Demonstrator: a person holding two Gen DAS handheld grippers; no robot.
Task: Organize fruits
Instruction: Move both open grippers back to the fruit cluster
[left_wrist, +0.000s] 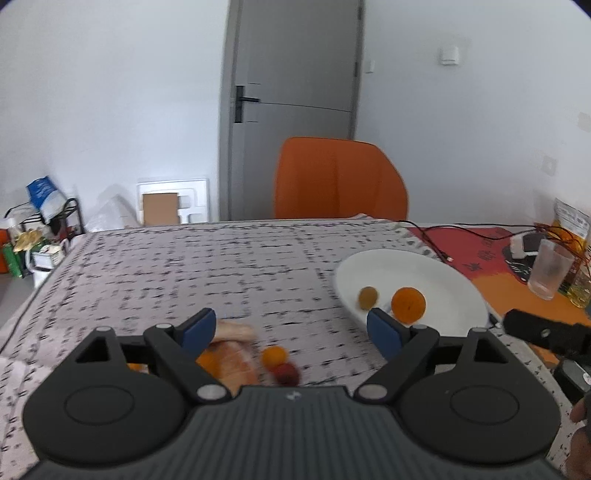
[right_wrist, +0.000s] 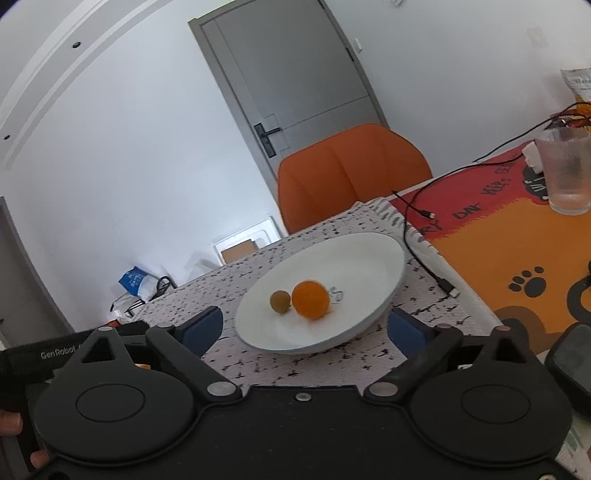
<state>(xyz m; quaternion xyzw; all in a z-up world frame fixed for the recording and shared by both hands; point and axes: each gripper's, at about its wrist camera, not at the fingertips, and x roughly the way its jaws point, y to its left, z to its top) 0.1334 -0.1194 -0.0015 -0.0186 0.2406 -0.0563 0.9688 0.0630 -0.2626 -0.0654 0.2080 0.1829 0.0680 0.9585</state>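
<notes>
Between the spread blue-padded fingers of the left gripper (left_wrist: 291, 330), which hold nothing, a small round orange fruit (left_wrist: 274, 356) and a small dark red fruit (left_wrist: 287, 373) lie touching each other on the grey-and-black patterned tablecloth (left_wrist: 207, 266). Just to their left a crumpled translucent plastic bag (left_wrist: 232, 354) with orange fruit inside lies partly behind the left finger; motion blur softens all of this. Off to the right sits a wide white ceramic plate (left_wrist: 443, 280), and on it a large round orange (left_wrist: 408, 304) rests beside a small brownish-green round fruit (left_wrist: 368, 297), the two close but apart in this view. The tip of the right finger overlaps the plate's near rim in the picture.

From the right wrist camera, the right gripper (right_wrist: 304, 328) also stands wide open and empty, its fingers on either side of the plate's (right_wrist: 354, 254) near edge. The orange (right_wrist: 310, 299) and the brownish-green fruit (right_wrist: 280, 301) appear to touch near the plate's middle. Beyond the plate a black cable (right_wrist: 421, 236) trails over the cloth onto an orange-and-red mat printed with paw marks (right_wrist: 517, 236), where a frosted drinking glass (right_wrist: 565, 170) stands upright. An orange chair (right_wrist: 351, 170) faces the far table edge, with a grey door (right_wrist: 295, 74) behind it
</notes>
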